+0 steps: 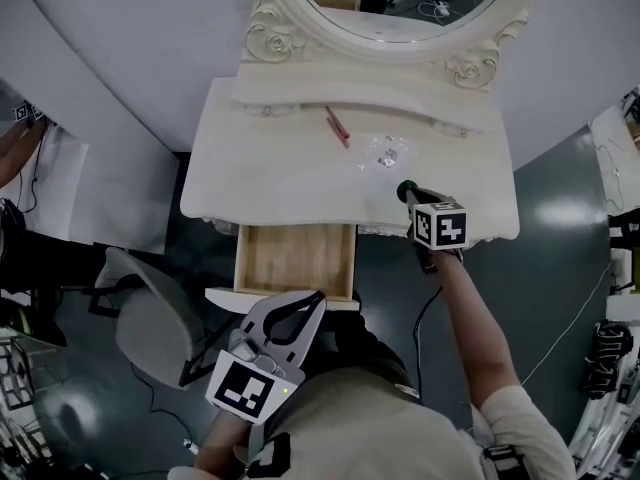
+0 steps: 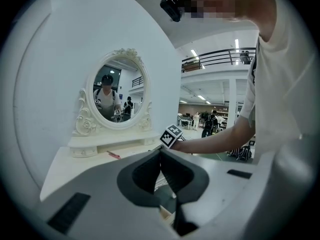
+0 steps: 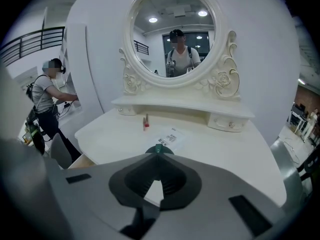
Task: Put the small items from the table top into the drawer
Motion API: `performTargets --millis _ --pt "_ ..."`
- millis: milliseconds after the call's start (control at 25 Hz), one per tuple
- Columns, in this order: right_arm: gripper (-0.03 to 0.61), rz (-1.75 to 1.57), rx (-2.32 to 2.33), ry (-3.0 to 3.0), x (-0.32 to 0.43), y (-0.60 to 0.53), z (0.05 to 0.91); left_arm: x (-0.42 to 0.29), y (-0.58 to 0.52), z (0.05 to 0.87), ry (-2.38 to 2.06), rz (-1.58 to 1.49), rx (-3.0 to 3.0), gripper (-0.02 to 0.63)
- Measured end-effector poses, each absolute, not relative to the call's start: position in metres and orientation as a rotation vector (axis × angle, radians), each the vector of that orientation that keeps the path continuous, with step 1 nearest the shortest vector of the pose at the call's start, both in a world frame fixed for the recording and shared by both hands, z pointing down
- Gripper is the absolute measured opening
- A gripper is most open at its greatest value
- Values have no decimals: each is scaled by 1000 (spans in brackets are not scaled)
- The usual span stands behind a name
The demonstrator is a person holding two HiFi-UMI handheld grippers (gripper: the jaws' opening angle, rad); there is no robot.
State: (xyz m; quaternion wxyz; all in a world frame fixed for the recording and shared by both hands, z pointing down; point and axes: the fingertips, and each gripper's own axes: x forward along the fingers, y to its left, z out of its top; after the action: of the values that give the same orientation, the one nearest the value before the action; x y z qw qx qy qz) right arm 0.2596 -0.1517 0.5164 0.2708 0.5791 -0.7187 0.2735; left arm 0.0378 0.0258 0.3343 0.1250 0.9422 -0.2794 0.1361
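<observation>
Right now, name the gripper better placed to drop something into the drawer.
Right. The right gripper has its jaws shut on a small green item near the open drawer; the left gripper, jaws shut, holds nothing.

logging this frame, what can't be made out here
- green thing held by the right gripper: mostly behind its jaws in the right gripper view, tiny in the head view
- back of the drawer: under the table top, head view
- print on the bag: too small, right gripper view
</observation>
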Motion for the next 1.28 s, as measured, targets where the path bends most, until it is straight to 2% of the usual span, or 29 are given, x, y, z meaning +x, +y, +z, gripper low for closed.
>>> performTargets --millis 1280 --pt "29 534 1502 -2081 156 -41 420 -66 118 297 -832 170 2796 58"
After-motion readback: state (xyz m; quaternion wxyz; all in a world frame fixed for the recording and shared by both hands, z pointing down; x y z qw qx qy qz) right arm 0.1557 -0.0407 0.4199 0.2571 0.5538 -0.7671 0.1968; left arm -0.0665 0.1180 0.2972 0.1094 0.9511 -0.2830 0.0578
